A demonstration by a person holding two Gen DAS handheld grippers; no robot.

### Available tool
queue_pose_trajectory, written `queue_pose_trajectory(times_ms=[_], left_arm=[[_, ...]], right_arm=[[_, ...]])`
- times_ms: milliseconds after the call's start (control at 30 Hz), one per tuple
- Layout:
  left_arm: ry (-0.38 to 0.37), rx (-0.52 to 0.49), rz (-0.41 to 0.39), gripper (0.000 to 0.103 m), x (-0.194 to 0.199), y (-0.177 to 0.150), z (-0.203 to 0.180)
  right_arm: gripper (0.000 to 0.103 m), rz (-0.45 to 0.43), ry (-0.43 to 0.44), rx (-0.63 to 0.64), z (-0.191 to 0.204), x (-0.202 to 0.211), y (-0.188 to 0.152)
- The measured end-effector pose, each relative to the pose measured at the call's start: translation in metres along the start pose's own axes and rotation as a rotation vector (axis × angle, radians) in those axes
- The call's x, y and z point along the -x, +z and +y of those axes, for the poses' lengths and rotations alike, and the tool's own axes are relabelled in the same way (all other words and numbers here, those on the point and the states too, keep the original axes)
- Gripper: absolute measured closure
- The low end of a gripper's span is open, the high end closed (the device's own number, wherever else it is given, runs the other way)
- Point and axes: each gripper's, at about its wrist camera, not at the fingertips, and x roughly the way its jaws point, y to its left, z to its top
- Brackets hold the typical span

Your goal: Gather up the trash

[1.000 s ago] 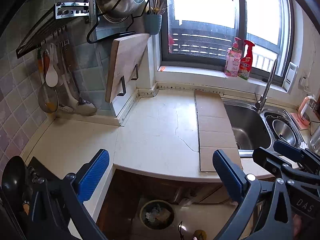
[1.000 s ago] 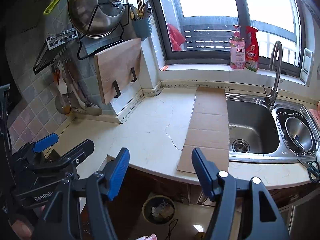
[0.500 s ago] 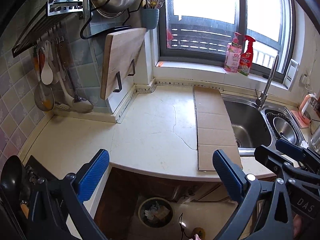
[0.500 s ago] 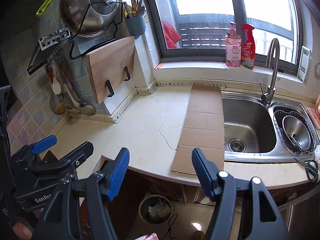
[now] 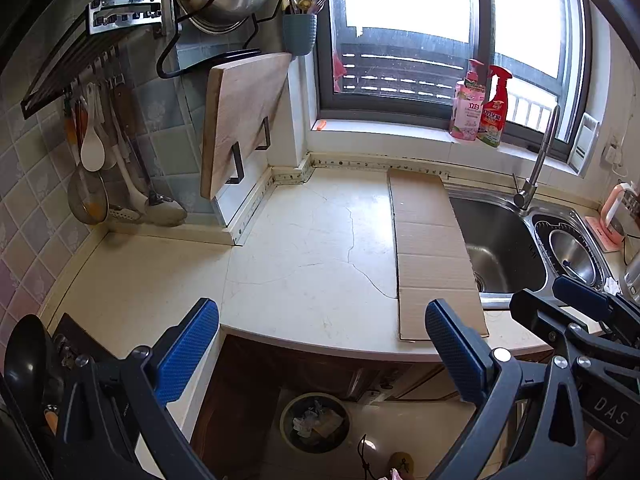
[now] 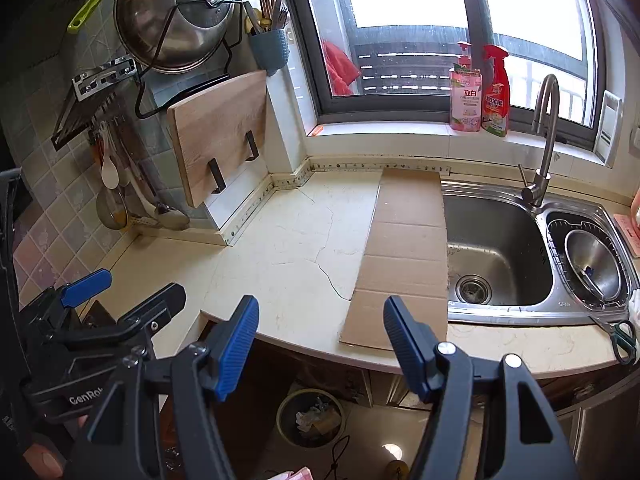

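A flat strip of brown cardboard (image 5: 432, 252) (image 6: 404, 256) lies on the cream counter (image 5: 304, 264), its right edge over the sink's rim. Under the counter, on the floor, a round trash bin (image 5: 316, 424) (image 6: 310, 416) holds crumpled paper. My left gripper (image 5: 320, 344) hovers in front of the counter's edge, open, with nothing between its blue pads. My right gripper (image 6: 322, 340) is also open and empty, its right finger in front of the cardboard's near end. Each gripper shows in the other's view, the right one (image 5: 580, 320) and the left one (image 6: 100, 312).
A steel sink (image 6: 500, 248) with a faucet (image 6: 544, 140) sits on the right, a steel bowl (image 6: 592, 264) in its small basin. Scissors (image 6: 622, 336) lie at the counter's right front. A cutting board (image 5: 244, 124), hanging utensils (image 5: 100, 168) and two bottles (image 5: 480, 108) line the back.
Both views have drifted only slightly. The grippers stay open and empty, and nothing on the counter has moved.
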Motion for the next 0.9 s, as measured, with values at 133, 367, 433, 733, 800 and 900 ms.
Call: queue_pose_trajectory(times_ms=[133, 367, 433, 733, 800, 900], left_arm=[[0.001, 0.000, -0.001, 0.001, -0.0001, 0.0002, 0.0017], [0.007, 0.007, 0.003, 0.001, 0.0010, -0.0018, 0.0036], [0.007, 0.006, 0.003, 0.001, 0.0010, -0.0020, 0.0040], [0.011, 0.012, 0.010, 0.001, 0.0005, -0.0063, 0.0046], [0.011, 0.014, 0.013, 0.001, 0.0001, -0.0082, 0.0052], [0.014, 0.014, 0.018, 0.001, -0.0004, -0.0082, 0.0033]], right_arm=[[0.038, -0.002, -0.003, 0.000, 0.0006, 0.0002, -0.0004], [0.038, 0.004, 0.005, 0.007, -0.0012, -0.0024, 0.0023], [0.038, 0.005, 0.007, 0.011, -0.0013, -0.0027, 0.0021], [0.038, 0.009, 0.007, 0.012, 0.0003, -0.0030, 0.0003], [0.038, 0.012, 0.008, 0.013, 0.0008, -0.0040, -0.0019], [0.038, 0.016, 0.009, 0.013, 0.0013, -0.0061, -0.0034]])
